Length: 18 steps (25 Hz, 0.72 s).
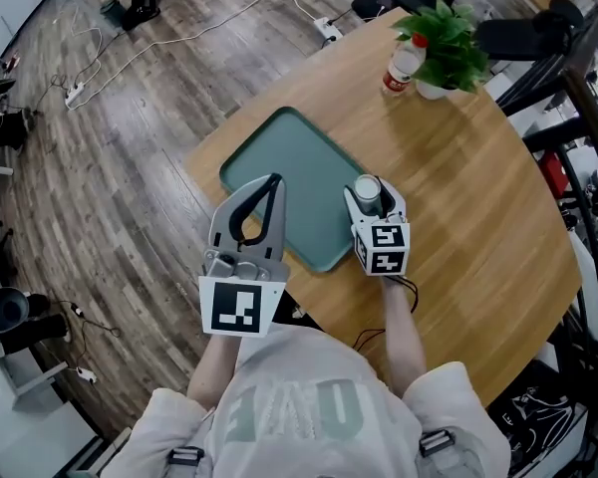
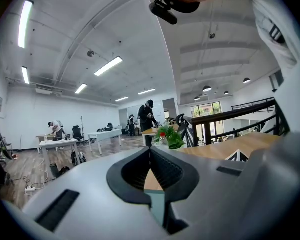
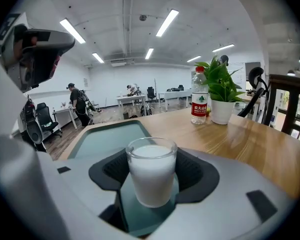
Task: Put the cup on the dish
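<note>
Over the near right corner of the dish point(image 1: 284, 162), the cup point(image 1: 367, 187) stands upright between the jaws of the right gripper point(image 1: 371, 199), which pinch its sides. It is a clear glass holding what looks like milk almost to the rim. The carry looks nearly finished, and the step in hand is the set-down. Next, I judge, the cup should be lowered straight and level until its base bears on the dish. Only then should the jaws spread, slowly, so the full cup neither tips nor slops. A place a little further in from the dish's raised rim would be safer.

The left gripper point(image 1: 272, 182) hangs over the near left edge of the dish, with its jaws pressed together on nothing. It has no part in this step.

Beyond the far right corner of the dish, well apart from it, a water bottle point(image 1: 403, 65) and a potted plant point(image 1: 444, 43) stand on the wooden table point(image 1: 478, 217).

The right gripper view shows the cup point(image 3: 151, 176) with green dish point(image 3: 107, 139) under its base, which the head view hides behind the gripper. Whether the base touches the dish or hovers just above it, neither view settles. The head view alone shows both grippers against the dish's outline. The left gripper point(image 2: 150, 151) view looks out across the room and shows only its own closed jaws.
</note>
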Each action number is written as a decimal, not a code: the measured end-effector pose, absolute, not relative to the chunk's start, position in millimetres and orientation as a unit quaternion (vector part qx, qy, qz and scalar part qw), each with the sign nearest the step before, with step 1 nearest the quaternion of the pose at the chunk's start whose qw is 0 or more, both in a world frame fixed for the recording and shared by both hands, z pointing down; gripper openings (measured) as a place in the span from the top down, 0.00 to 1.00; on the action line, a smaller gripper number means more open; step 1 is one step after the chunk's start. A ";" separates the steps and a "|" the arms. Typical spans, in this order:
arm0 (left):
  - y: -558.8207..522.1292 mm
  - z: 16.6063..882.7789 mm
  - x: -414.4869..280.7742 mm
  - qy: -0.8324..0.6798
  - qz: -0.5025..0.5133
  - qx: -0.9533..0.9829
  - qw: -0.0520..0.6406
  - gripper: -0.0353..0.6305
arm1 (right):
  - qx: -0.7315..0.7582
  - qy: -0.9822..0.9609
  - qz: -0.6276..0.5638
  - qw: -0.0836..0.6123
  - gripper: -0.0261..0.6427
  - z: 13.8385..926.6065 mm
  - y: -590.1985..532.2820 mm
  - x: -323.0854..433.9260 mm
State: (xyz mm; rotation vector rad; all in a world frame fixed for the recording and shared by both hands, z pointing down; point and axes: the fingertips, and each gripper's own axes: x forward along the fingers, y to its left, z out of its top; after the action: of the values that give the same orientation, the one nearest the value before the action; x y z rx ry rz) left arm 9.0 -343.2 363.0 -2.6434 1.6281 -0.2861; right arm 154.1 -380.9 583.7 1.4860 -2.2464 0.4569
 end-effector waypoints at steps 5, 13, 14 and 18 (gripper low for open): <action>-348.0 366.4 9.0 0.518 -0.091 -0.850 0.009 0.93 | 0.534 -0.803 0.164 0.207 0.56 584.2 -380.3 153.1; -350.7 365.4 12.5 0.510 -0.076 -0.857 0.007 0.93 | 0.546 -0.789 0.144 0.242 0.56 586.6 -371.5 154.4; -350.3 364.9 12.7 0.508 -0.075 -0.858 0.007 0.93 | 0.548 -0.787 0.145 0.244 0.56 587.0 -369.7 155.2; -348.9 361.0 11.6 0.506 -0.068 -0.860 0.010 0.93 | 0.550 -0.782 0.152 0.251 0.56 588.2 -364.9 157.7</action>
State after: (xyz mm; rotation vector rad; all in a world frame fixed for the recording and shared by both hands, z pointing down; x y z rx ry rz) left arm 11.6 -348.9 361.0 -2.6847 1.5802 -0.2132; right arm 157.7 -364.9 588.2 1.4966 -2.1265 0.4141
